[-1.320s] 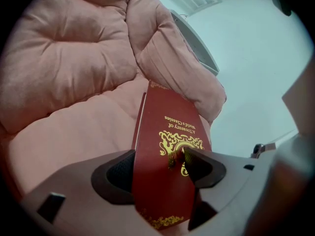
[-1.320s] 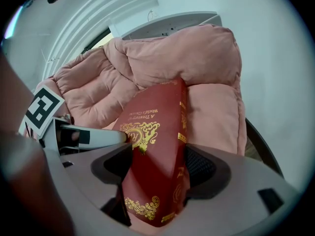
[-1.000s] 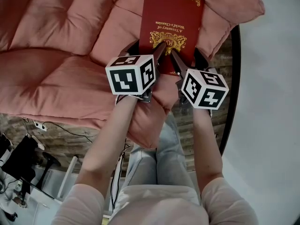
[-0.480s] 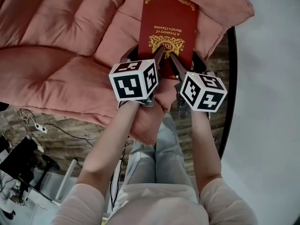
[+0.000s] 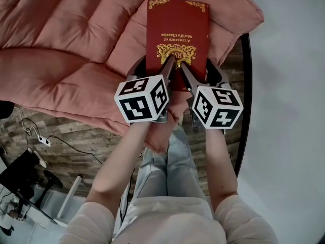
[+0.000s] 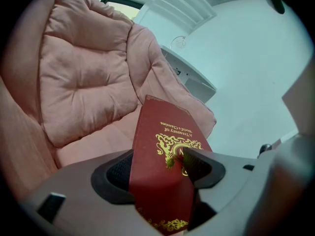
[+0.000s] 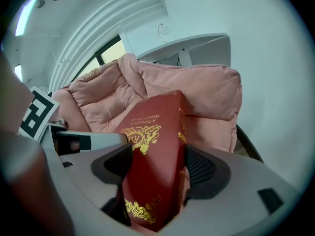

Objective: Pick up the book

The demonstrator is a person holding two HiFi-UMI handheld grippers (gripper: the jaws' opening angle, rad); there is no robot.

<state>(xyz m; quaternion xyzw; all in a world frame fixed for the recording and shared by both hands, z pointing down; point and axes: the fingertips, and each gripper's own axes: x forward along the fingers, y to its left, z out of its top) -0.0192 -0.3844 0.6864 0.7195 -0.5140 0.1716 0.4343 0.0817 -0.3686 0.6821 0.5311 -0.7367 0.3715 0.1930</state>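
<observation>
Looking down through the head view, I see a pink cushion [image 5: 61,50] filling the left and top of the frame. It lies over a round chair whose dark rim [image 5: 247,85] curves down the right side. My left gripper [image 5: 166,65] is clamped on the near end of a red book [image 5: 177,29]. In the left gripper view one pad presses on the gold emblem of the cover and the book fills the gap between the jaws. The book points away from me over the cushion, its gold title upside down to me. I can't quite tell whether its far end touches the cushion or hangs just above it. My right gripper [image 5: 185,71] sits just beside the left and grips the same near end. Its jaws are closed on the book, one pad against the front cover. The two marker cubes [image 5: 142,98] sit side by side above my forearms.
</observation>
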